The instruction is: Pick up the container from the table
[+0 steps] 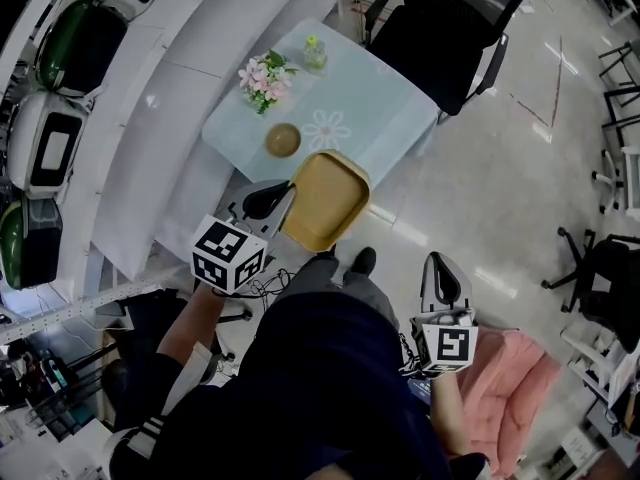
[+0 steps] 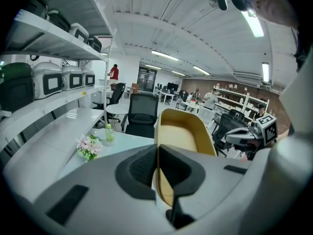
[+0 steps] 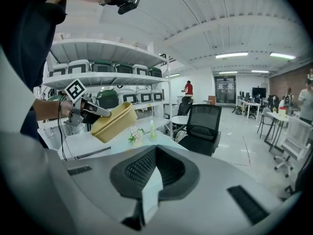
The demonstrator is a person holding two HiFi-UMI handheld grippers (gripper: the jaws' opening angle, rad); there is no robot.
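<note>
White shelving (image 1: 130, 118) runs down the left side, its tiers carrying green and white appliances. Just right of it stands one pale glass tabletop (image 1: 380, 118) with a printed flower in its middle. On it are one pink-and-white bouquet (image 1: 265, 80), one small green bottle (image 1: 314, 53) and one round brown bowl (image 1: 283, 140), all grouped toward the shelf side.

The left hand-held gripper (image 1: 285, 206) is clamped narrowly on one side wall of the container (image 1: 325, 200), with that thin wall between its pads. There is one container: a mustard-yellow shallow tub, rectangular with rounded corners and a rolled rim, and empty inside. It hangs tilted, clear of the glass, above the tabletop's near corner, as the right gripper view shows.

One black office chair (image 1: 450, 28) is drawn up at the tabletop's far edge. To the right lies open, glossy floor, with more chairs only at the picture's right edge.

The right hand-held gripper (image 1: 441, 265) is held low and well apart from the tabletop, beside a pink cloth (image 1: 510, 378). Its pads are closed together with nothing between them.
</note>
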